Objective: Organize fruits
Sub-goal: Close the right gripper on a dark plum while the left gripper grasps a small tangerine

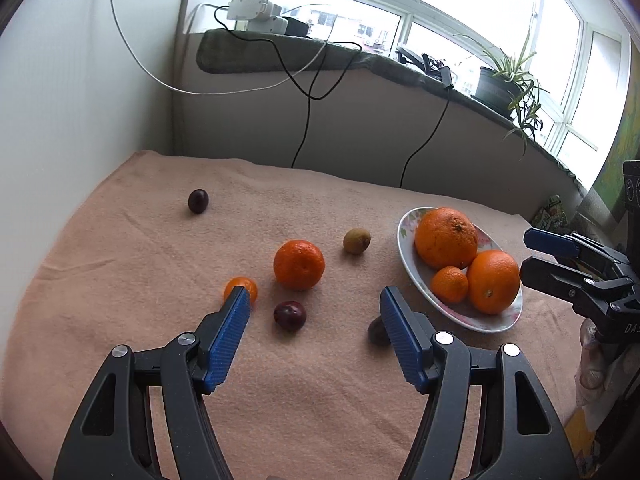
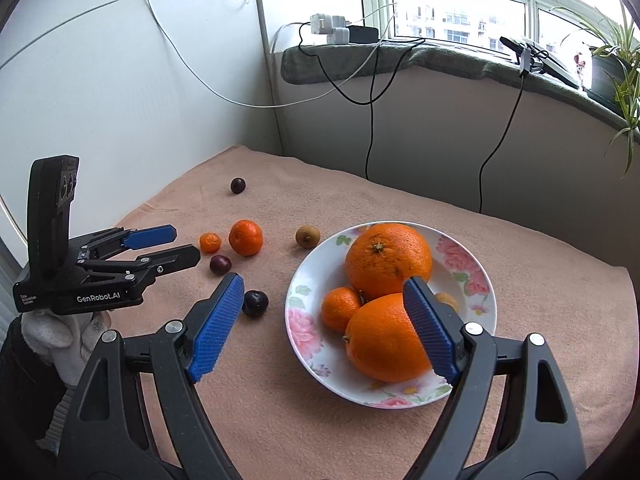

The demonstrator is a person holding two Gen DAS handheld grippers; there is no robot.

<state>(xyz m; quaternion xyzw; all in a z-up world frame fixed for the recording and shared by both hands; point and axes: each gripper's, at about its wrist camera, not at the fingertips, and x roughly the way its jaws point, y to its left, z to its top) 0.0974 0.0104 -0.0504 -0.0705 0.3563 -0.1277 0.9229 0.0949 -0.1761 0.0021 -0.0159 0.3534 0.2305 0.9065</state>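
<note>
A: What covers the table?
B: A peach terry cloth [image 1: 120, 280] under a bright window [image 1: 480, 0].
A: And the floral white ceramic plate [image 2: 304, 292]?
B: Three round oranges [image 2: 388, 260] in it; plums, tangerines, kiwi loose.
A: Claws?
B: Left gripper [image 1: 312, 300] and right gripper [image 2: 324, 292] agape, empty.

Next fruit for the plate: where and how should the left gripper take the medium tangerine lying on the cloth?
Grip the tangerine across its widest middle, coming from above and the near side. It is slightly flattened with its stem dimple facing up. The left gripper is open and empty.
</note>
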